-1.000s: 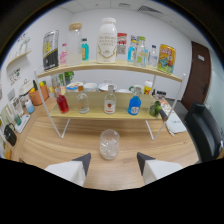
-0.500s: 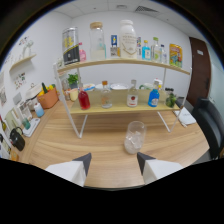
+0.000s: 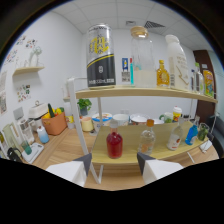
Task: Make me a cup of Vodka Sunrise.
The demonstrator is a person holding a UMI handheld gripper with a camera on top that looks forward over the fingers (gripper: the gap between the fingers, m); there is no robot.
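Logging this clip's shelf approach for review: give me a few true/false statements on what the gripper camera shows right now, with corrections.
1. The gripper is open, holding nothing. True.
2. The red-liquid bottle stands on the upper shelf. False: it stands on the lower shelf, just ahead of the fingers.
3. A large black-and-yellow can stands on the upper shelf. True.
4. The clear bottle with the orange cap lies on its side. False: it stands upright beside the red one.

Place: office room set up as a drinks station
Evidence: two-tier wooden shelf [image 3: 145, 93] of bottles just ahead of the fingers; panelled ceiling [image 3: 120, 12] with vent
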